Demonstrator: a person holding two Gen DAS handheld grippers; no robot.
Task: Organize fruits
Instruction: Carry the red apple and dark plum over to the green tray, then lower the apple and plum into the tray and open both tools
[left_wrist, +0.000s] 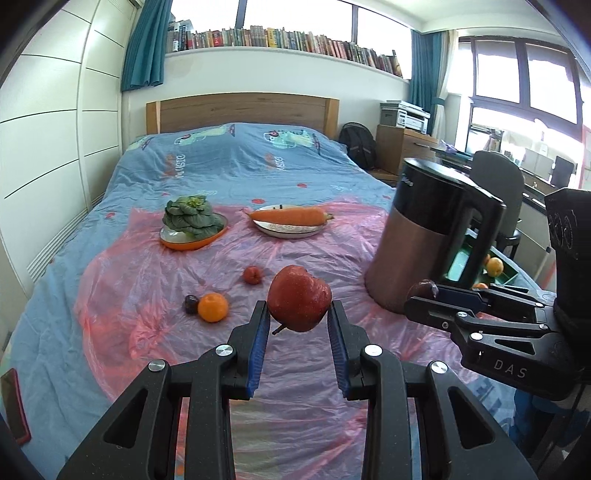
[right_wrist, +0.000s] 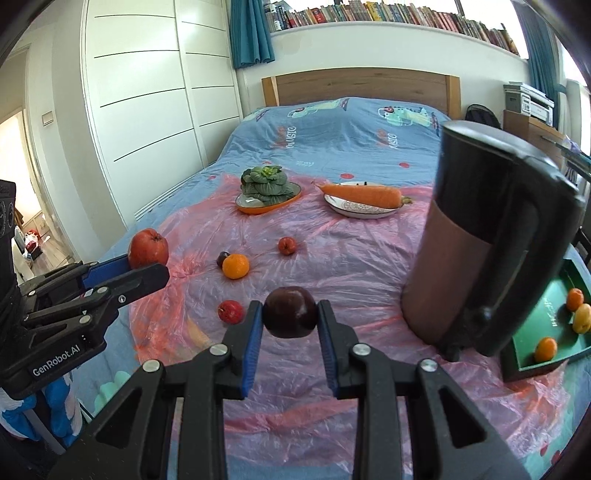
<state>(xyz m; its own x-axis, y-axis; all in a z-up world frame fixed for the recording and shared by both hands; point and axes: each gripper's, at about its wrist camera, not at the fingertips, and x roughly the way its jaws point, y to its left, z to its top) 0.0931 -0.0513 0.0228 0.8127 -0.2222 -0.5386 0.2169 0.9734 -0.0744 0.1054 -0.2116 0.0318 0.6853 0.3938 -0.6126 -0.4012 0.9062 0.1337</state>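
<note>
Your left tongs (left_wrist: 298, 314) grip a red apple (left_wrist: 299, 297); your right tongs (right_wrist: 290, 314) grip a dark plum (right_wrist: 290, 312), both above the bed (right_wrist: 332, 147).

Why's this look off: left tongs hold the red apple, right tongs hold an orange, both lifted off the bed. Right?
One slip: the right tongs hold a dark plum, not an orange, as the right wrist view shows. The left tongs do hold the red apple, both lifted off the bed.

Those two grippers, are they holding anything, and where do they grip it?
Left gripper pinches a red apple by its sides; right gripper pinches a dark plum by its sides.
</note>
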